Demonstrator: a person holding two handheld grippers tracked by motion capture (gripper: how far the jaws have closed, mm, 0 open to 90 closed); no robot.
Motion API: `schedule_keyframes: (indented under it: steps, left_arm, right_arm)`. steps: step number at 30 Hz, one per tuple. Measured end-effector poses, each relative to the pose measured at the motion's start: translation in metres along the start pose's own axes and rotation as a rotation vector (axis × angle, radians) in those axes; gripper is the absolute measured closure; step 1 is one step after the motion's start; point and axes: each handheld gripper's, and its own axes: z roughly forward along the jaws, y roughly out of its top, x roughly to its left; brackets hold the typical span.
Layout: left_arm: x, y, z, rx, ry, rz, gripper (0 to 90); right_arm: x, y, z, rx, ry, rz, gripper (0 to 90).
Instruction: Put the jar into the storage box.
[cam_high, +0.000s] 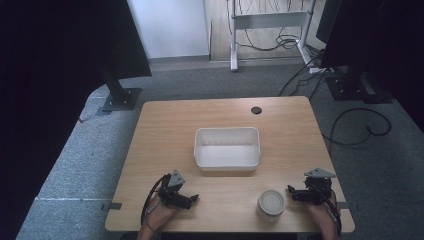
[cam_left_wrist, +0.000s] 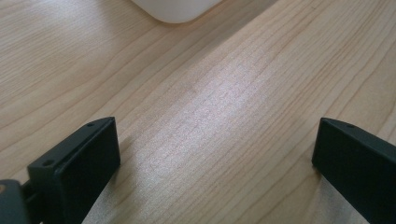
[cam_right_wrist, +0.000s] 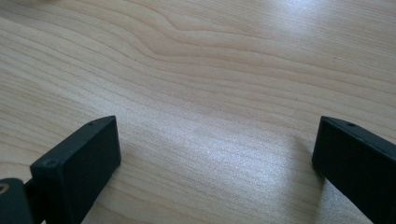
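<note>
A white rectangular bin (cam_high: 227, 148) sits empty in the middle of the wooden table (cam_high: 165, 125). A round jar with a white lid (cam_high: 270, 204) stands near the front edge, right of centre. My left gripper (cam_high: 192, 198) rests low on the table at the front left, pointing right, open with bare wood between its jaws (cam_left_wrist: 217, 154); a rounded corner of the bin (cam_left_wrist: 175, 9) shows ahead of it. My right gripper (cam_high: 291, 192) lies at the front right, just right of the jar, open over bare wood (cam_right_wrist: 217, 154).
A small dark round hole (cam_high: 256, 110) marks the table's far edge. Beyond the table are grey carpet, black stands (cam_high: 120, 95), a white frame (cam_high: 267, 20) and loose cables (cam_high: 360, 125). Bare wood lies left and right of the bin.
</note>
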Motion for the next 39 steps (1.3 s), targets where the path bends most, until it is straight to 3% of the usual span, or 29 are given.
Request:
schedule_keyframes:
  steps: [29, 39]
  left_arm:
    - [0.000, 0.000, 0.000, -0.001, 0.001, -0.002, 1.8]
    - [0.000, 0.000, 0.000, -0.001, 0.001, -0.003, 1.8]
  right_arm:
    - [0.002, 0.001, -0.003, 0.017, 0.011, 0.007, 1.9]
    - [0.011, 0.008, -0.012, 0.004, 0.032, -0.034, 1.0]
